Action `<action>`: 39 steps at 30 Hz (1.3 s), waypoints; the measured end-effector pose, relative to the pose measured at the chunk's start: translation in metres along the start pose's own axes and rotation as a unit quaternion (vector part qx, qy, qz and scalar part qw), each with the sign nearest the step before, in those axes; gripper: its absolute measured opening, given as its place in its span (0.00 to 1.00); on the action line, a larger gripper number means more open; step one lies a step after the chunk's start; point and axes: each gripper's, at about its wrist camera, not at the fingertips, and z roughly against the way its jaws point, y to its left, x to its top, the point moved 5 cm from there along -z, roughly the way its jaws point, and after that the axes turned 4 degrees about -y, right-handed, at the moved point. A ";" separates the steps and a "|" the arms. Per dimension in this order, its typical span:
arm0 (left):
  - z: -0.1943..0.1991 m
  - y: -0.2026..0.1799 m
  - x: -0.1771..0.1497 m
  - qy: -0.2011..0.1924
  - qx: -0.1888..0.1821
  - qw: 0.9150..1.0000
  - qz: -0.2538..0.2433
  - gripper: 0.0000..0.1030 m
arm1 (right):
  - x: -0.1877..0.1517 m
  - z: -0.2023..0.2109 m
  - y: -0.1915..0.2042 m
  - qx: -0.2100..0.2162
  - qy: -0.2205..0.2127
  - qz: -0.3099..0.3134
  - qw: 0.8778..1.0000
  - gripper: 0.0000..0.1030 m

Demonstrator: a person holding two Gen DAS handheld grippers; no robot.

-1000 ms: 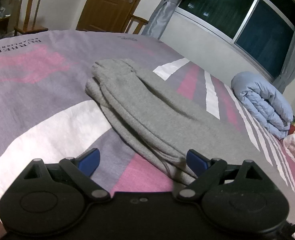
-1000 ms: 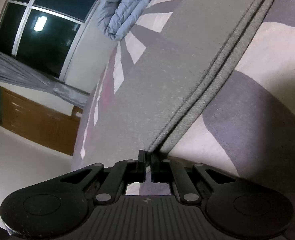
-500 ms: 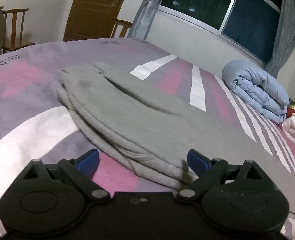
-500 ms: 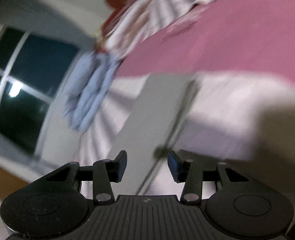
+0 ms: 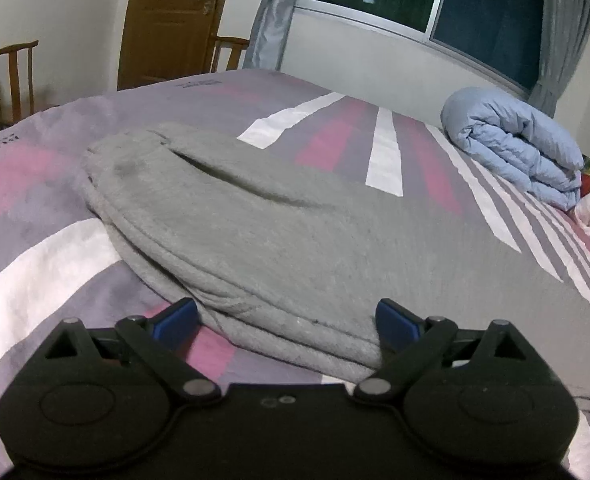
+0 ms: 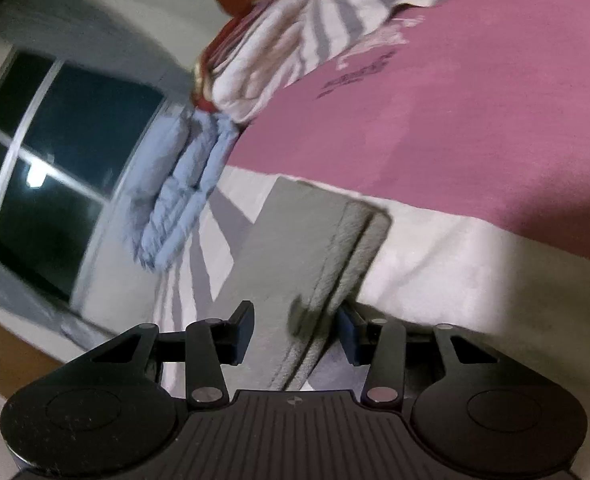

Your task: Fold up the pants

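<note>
Lying lengthwise on the striped bed [image 5: 55, 264], grey sweatpants [image 5: 279, 240] doubled leg over leg. Risking a skewed fold (stacked edges slipping apart) if only the top layer gets pinched. Left tongs [image 5: 287, 322] spread wide, empty, over the near edge. Right tongs [image 6: 295, 334] part-open, having just released, straddling the hem edge [image 6: 327, 280] without pressing.

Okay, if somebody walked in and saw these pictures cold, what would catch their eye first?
Probably the grey pants, folded lengthwise and stretched across the middle of the pink, white and purple bedspread. Next, the rolled light-blue duvet at the bed's far right under the dark window. Both grippers are open at the pants: the left gripper over the near edge, the right gripper straddling the narrow end.
</note>
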 end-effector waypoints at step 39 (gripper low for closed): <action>-0.010 0.026 0.019 -0.044 0.031 0.997 -0.054 0.87 | -0.010 -0.007 0.001 -0.027 -0.002 0.051 0.998 0.21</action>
